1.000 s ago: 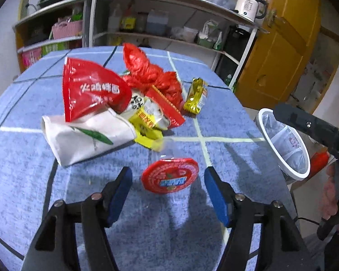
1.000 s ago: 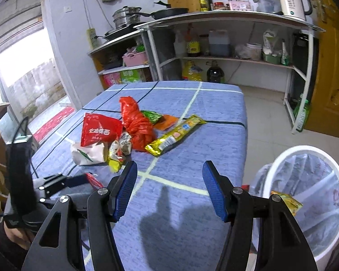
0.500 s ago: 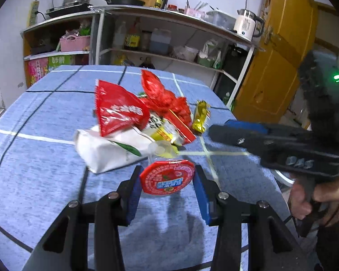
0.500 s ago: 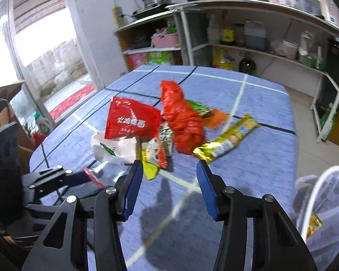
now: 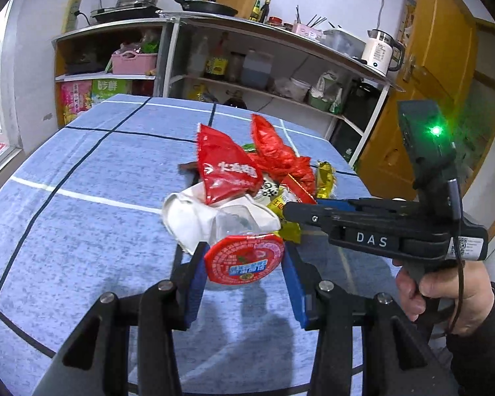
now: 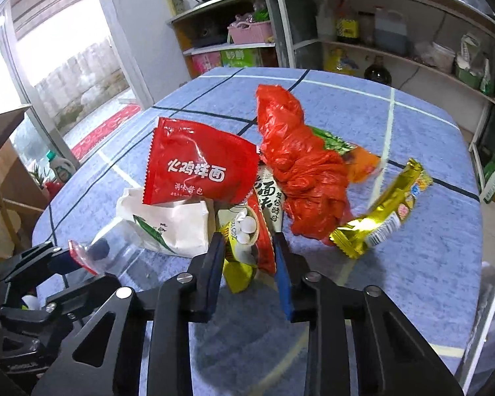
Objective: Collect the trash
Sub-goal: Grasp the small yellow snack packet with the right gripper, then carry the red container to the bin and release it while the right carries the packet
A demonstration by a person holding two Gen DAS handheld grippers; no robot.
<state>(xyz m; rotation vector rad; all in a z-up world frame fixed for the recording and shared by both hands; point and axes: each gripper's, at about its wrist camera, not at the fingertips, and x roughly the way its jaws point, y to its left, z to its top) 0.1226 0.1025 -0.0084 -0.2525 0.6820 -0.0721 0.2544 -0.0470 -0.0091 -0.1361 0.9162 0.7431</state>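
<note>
- Left gripper [image 5: 244,265]: blue-padded jaws clamped on a clear plastic cup with a round red foil lid [image 5: 244,259], pads pressing both sides; cup held off the blue cloth-covered counter [image 5: 82,231], lid facing the camera.
- From the right wrist view the same cup [image 6: 115,252] shows side-on at lower left, clear body, red lid rim, between the left gripper's [image 6: 82,259] jaws.
- Right gripper [image 6: 249,257]: jaws have just been closing, now narrow, with a red-and-yellow snack wrapper [image 6: 247,241] between them; pads look right at its edges, cannot tell if they actually press it.
- In the left wrist view the right gripper's [image 5: 290,209] black body reaches in from the right, tips at the pile; a hand [image 5: 445,293] with a dark sleeve holds its grip.
- Trash pile mid-counter: flat red sauce packet with white print [image 6: 198,165] leaning on a white paper bag with a green leaf mark [image 6: 171,221]; crumpled red plastic bag [image 6: 300,165] just right of it; white wrapper with black characters [image 6: 270,194] between them.
- Shiny gold wrapper [image 6: 382,214] lies right of the red bag, near but separate; orange and green wrapper [image 6: 349,155] behind the bag.
- Metal shelving with bottles and a white kettle [image 5: 379,54] stands behind the counter.
</note>
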